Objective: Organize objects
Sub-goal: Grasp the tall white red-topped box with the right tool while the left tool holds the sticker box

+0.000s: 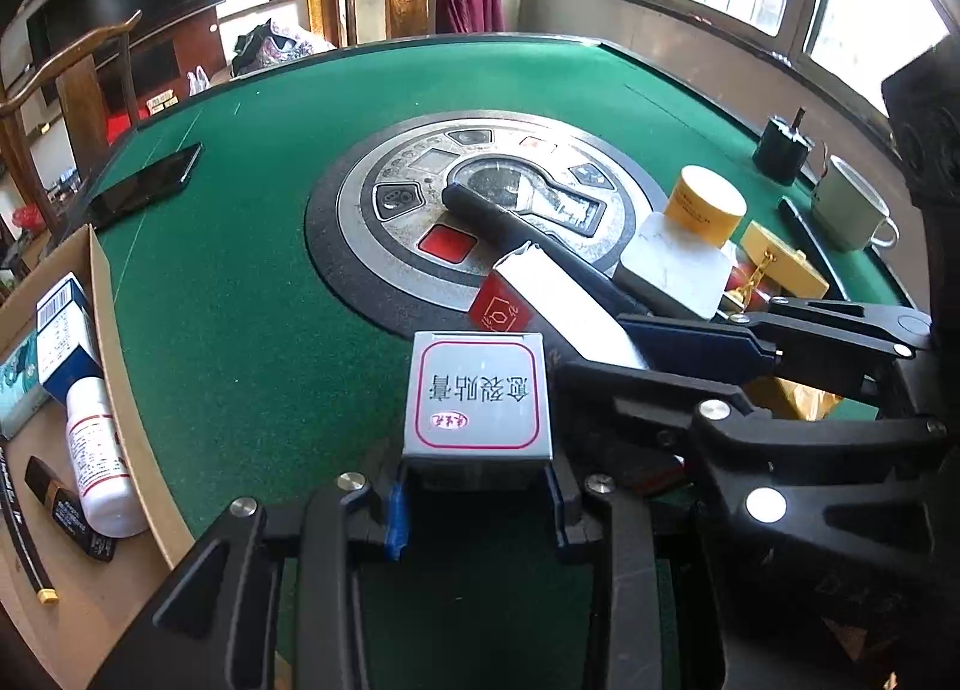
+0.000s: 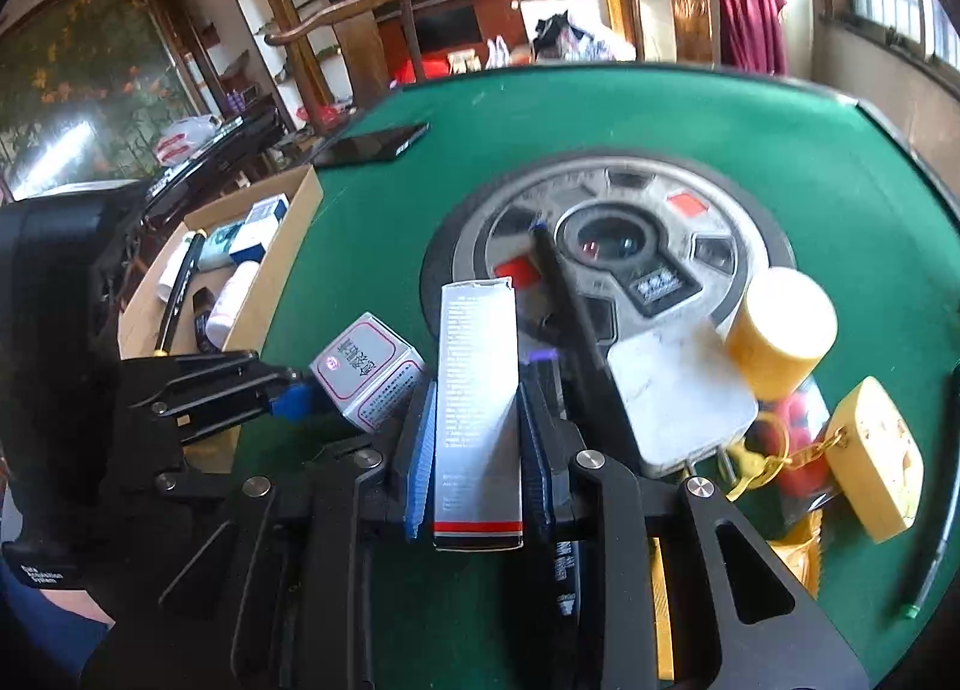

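Note:
My left gripper (image 1: 477, 495) is shut on a small silver box with a pink-framed label (image 1: 477, 396), held above the green table (image 1: 252, 294). The same box (image 2: 366, 375) shows in the right wrist view at the left gripper's tips. My right gripper (image 2: 477, 450) is shut on a tall silver carton with a red stripe (image 2: 477, 408); in the left wrist view that carton (image 1: 558, 306) sits between the right gripper's fingers (image 1: 690, 339). A cardboard box (image 1: 114, 330) at the table's left edge holds a white bottle (image 1: 99, 450), blue-and-white cartons and dark tubes.
On the right lie a yellow-lidded jar (image 1: 708, 204), a white flat box (image 1: 678, 264), a black pen (image 1: 528, 240), a yellow block (image 1: 780, 264), a mug (image 1: 852, 210) and a black cup (image 1: 783, 147). A phone (image 1: 144, 186) lies far left. The round control panel (image 1: 480, 210) fills the centre.

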A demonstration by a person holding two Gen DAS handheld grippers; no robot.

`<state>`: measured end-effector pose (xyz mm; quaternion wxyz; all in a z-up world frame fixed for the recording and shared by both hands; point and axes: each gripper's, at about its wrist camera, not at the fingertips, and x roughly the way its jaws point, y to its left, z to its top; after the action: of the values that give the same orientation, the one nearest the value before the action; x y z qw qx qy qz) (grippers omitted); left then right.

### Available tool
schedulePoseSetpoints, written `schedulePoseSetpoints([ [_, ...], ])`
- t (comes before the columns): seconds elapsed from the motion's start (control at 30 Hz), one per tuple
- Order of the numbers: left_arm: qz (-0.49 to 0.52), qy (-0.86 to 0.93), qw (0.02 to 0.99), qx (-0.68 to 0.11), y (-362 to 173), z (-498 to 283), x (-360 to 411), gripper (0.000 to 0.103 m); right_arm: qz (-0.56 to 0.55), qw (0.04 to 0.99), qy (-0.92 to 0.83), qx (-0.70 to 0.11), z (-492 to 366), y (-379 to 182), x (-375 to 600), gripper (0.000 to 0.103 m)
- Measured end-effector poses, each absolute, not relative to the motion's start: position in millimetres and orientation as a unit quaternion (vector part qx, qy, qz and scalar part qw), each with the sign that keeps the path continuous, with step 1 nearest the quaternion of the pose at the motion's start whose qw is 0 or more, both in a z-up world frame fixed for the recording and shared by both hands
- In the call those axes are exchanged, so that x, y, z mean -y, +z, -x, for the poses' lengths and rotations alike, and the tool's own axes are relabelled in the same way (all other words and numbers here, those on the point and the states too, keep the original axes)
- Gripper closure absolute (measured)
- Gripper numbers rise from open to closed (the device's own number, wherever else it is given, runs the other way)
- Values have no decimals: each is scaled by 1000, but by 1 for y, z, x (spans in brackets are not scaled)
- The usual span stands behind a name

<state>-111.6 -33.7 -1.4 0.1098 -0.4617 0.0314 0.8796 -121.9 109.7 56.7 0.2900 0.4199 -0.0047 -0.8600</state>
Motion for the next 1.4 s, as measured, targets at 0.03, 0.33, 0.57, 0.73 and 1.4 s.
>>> schedulePoseSetpoints([
  [0.03, 463, 879, 107, -36, -1, 111, 34, 69, -428, 294, -855, 8, 123, 55, -110, 76],
  [0.33, 458, 882, 98, -46, -2, 111, 33, 69, -475, 272, -837, -9, 140, 43, -89, 76],
  [0.57, 452, 885, 97, -47, -3, 110, 32, 68, -460, 274, -845, -4, 137, 42, -91, 75],
  [0.73, 452, 885, 99, -46, -3, 110, 32, 68, -460, 271, -845, 7, 138, 42, -91, 75],
  [1.4, 417, 901, 118, 29, 35, 99, 54, 69, -404, 281, -866, 95, 123, 66, -128, 76],
])
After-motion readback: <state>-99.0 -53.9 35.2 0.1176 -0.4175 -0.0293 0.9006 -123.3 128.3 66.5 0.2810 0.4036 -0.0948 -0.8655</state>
